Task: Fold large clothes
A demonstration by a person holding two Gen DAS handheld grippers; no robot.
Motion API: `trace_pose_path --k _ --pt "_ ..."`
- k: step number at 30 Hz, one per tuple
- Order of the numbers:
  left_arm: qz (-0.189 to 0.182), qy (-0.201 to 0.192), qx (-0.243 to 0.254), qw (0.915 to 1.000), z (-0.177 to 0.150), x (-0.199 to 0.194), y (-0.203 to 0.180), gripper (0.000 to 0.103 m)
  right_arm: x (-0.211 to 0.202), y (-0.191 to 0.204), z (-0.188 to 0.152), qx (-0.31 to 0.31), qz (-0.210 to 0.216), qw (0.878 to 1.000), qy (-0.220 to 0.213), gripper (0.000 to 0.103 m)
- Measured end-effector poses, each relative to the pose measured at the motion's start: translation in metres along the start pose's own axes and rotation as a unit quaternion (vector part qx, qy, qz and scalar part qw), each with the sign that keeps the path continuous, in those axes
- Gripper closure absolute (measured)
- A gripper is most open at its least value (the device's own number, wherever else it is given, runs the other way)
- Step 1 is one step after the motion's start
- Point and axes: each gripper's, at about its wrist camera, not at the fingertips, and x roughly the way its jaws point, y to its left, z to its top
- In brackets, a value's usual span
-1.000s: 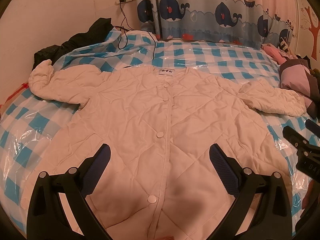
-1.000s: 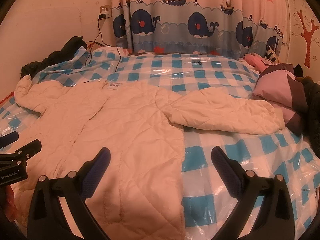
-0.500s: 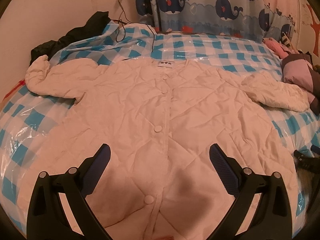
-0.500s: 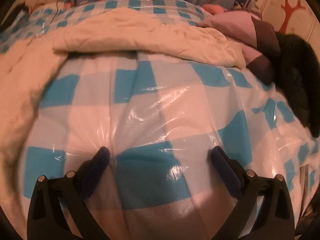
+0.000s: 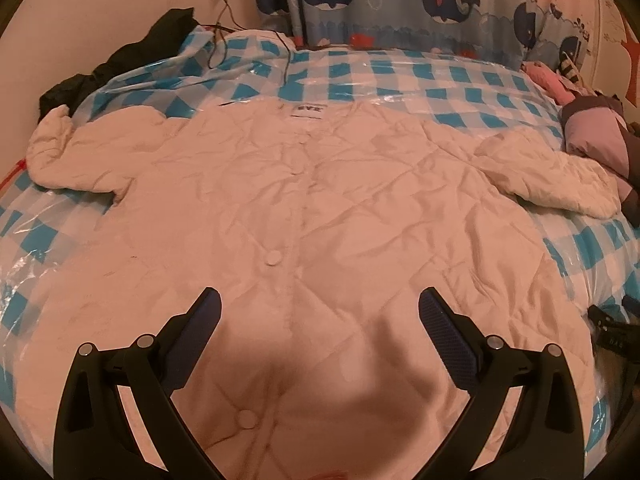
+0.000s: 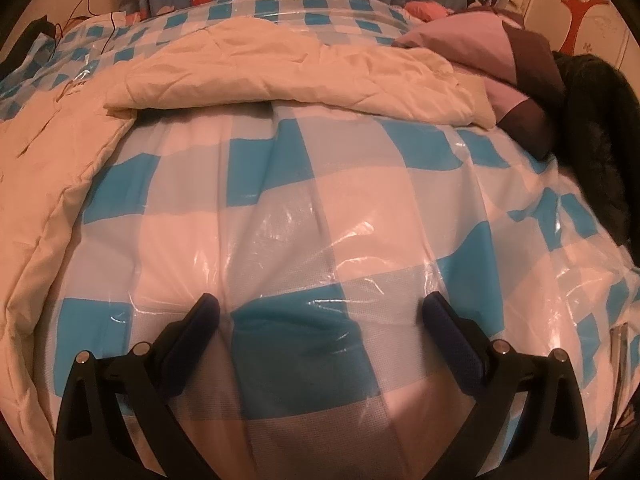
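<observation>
A cream quilted jacket (image 5: 320, 208) lies buttoned and spread flat on the bed, collar toward the curtain, both sleeves out to the sides. My left gripper (image 5: 320, 312) is open and empty, low over the jacket's lower front. My right gripper (image 6: 320, 316) is open and empty, close above the bare checked cover, to the right of the jacket's side edge (image 6: 60, 184). The jacket's right sleeve (image 6: 304, 76) lies across the cover ahead of it. The right gripper also shows at the far right of the left wrist view (image 5: 612, 332).
The bed has a blue and white checked plastic-covered sheet (image 6: 360, 200). A black garment (image 5: 132, 52) lies at the back left. A purple and brown garment (image 6: 508, 64) and a dark fuzzy item (image 6: 596, 128) lie at the right. Whale curtains (image 5: 400, 0) hang behind.
The left gripper has dropped lower and closer over the jacket's front. The right gripper swung right off the jacket and down close to the bare cover, and has held there.
</observation>
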Motion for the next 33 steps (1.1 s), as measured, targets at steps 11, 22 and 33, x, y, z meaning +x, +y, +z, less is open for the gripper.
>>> trace_pose_path --k 11,22,33 --pt "0.0 0.002 -0.001 1.0 0.004 0.002 0.0 0.008 0.034 -0.196 0.094 0.288 0.282 0.915 -0.022 0.006" --pt "0.005 0.012 -0.001 0.9999 0.005 0.014 0.001 0.008 0.106 -0.206 0.15 0.309 0.234 0.922 -0.012 0.066" --pt "-0.002 0.004 -0.031 0.9995 0.01 0.001 0.021 0.008 -0.018 -0.128 0.218 0.193 0.289 0.923 -0.166 0.087"
